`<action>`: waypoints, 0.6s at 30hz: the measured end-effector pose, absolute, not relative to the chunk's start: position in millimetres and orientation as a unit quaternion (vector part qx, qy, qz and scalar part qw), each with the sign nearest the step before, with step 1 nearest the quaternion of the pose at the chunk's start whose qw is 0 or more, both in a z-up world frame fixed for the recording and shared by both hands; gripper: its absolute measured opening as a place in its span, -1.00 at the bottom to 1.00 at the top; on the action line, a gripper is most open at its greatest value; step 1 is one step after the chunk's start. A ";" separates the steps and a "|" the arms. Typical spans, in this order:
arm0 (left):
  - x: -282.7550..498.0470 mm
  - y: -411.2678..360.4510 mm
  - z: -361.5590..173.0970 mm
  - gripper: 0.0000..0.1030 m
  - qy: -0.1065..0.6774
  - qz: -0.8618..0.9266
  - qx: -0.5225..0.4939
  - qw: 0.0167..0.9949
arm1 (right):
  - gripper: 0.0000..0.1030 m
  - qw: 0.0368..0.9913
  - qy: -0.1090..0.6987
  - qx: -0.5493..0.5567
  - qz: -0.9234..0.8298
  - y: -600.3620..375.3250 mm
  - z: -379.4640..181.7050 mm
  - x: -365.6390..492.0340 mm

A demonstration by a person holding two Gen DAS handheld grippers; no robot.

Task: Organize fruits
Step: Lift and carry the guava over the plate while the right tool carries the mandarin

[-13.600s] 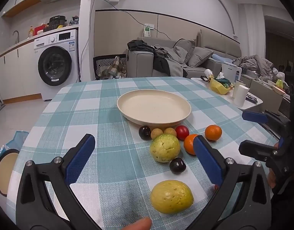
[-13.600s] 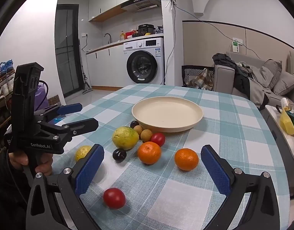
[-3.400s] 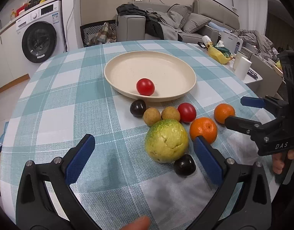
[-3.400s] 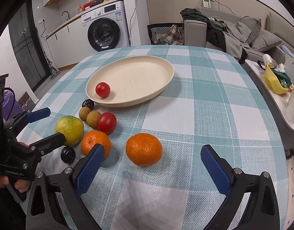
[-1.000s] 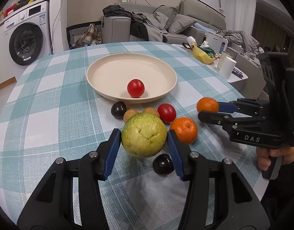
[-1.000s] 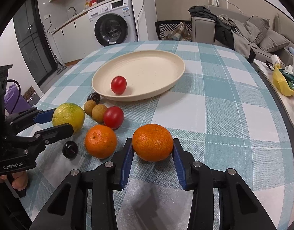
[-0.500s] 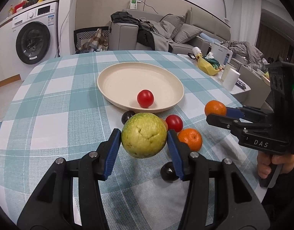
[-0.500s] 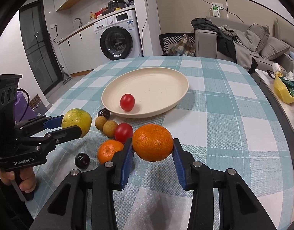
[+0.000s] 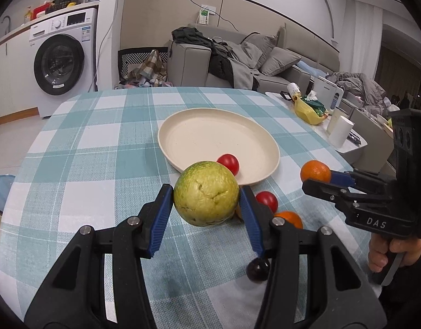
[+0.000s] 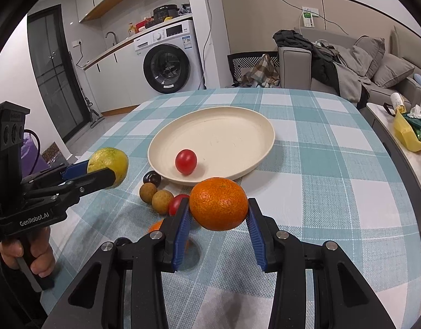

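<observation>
My left gripper [image 9: 206, 201] is shut on a yellow-green fruit [image 9: 206, 193] and holds it above the checked table, just short of the cream plate [image 9: 199, 134]. It also shows in the right wrist view [image 10: 109, 164]. My right gripper [image 10: 218, 213] is shut on an orange [image 10: 218, 204], also lifted, right of the left one; the orange shows in the left wrist view [image 9: 315, 171]. A red tomato [image 10: 185, 161] lies in the plate. On the cloth lie another tomato [image 9: 267, 200], a second orange [image 9: 288, 218], two brown fruits [image 10: 155, 196] and two dark plums [image 10: 152, 177].
The round table carries a teal checked cloth [image 10: 320, 148]. A low side table with a yellow bag [image 10: 408, 131] and a white cup [image 9: 340, 133] stands to the right. A washing machine [image 10: 169, 60] and sofa [image 9: 238, 60] are behind.
Both grippers have lifted their fruit higher off the table and moved toward the plate since half a second ago. The fruits on the cloth have not moved.
</observation>
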State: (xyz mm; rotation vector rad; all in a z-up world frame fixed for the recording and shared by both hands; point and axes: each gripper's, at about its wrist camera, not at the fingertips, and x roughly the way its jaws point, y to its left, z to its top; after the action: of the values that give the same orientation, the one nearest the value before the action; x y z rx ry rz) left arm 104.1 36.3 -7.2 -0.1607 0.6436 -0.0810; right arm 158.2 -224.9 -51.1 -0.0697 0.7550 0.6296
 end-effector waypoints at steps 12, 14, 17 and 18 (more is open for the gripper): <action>127.1 35.2 2.6 -0.09 0.297 -0.026 -0.074 0.952 | -0.21 0.891 0.344 -0.012 0.296 -217.0 -36.9 172.3; 130.7 33.1 3.0 -0.09 0.296 -0.022 -0.069 0.952 | -0.21 0.891 0.345 -0.006 0.294 -215.8 -37.8 176.0; 136.7 30.7 1.7 -0.09 0.296 -0.022 -0.061 0.953 | -0.21 0.890 0.348 0.004 0.293 -213.4 -39.3 181.2; 139.2 30.6 0.3 -0.09 0.297 -0.021 -0.059 0.953 | -0.21 0.892 0.346 0.004 0.291 -212.5 -39.5 182.4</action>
State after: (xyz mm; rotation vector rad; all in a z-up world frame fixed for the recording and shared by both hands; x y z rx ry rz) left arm 139.2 30.6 0.3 -0.1208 0.6037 -0.0430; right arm 182.4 -212.5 -39.5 0.0078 0.7186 0.6035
